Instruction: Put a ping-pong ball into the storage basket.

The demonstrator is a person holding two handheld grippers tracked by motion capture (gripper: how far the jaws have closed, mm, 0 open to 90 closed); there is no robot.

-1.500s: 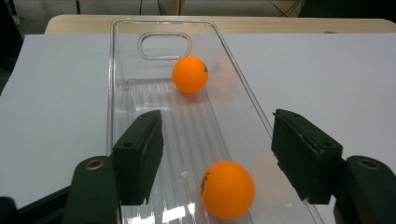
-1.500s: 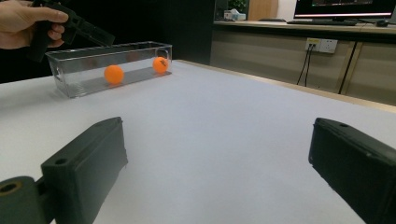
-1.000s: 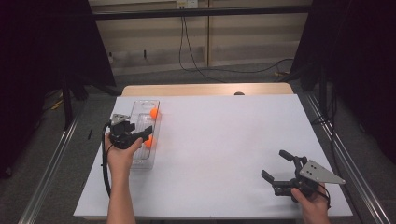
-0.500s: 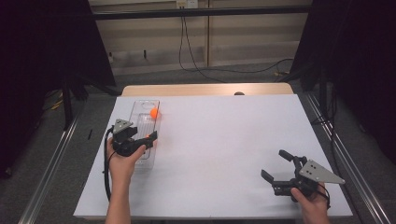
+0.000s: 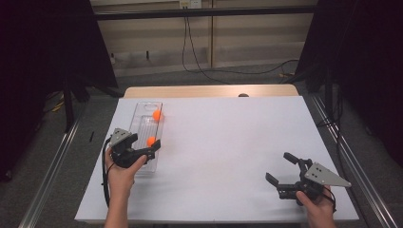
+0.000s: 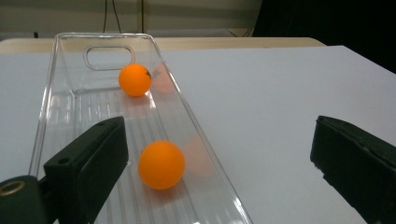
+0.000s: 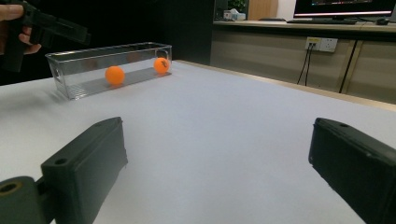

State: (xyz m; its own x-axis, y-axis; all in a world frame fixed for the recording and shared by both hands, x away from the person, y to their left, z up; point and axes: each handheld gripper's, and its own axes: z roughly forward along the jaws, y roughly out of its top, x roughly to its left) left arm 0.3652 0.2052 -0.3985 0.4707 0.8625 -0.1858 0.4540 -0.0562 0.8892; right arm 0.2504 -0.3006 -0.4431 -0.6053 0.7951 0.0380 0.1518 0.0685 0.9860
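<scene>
With both orange balls (image 5: 151, 141) already lying in the clear tray (image 5: 142, 105) at left of the frame, the left claw (image 5: 145, 146), its jaws just opened and empty, hovers beside them while the right claw (image 5: 281, 167) waits released at lower right.

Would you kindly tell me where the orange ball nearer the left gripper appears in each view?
High view: the near orange ball lies left of centre, in the clear tray, just beyond the left gripper.
Left gripper view: low, left of centre, beside the left jaw.
Right gripper view: upper left, inside the tray.
Shared landmark: the far orange ball at the tray's far end.
</scene>
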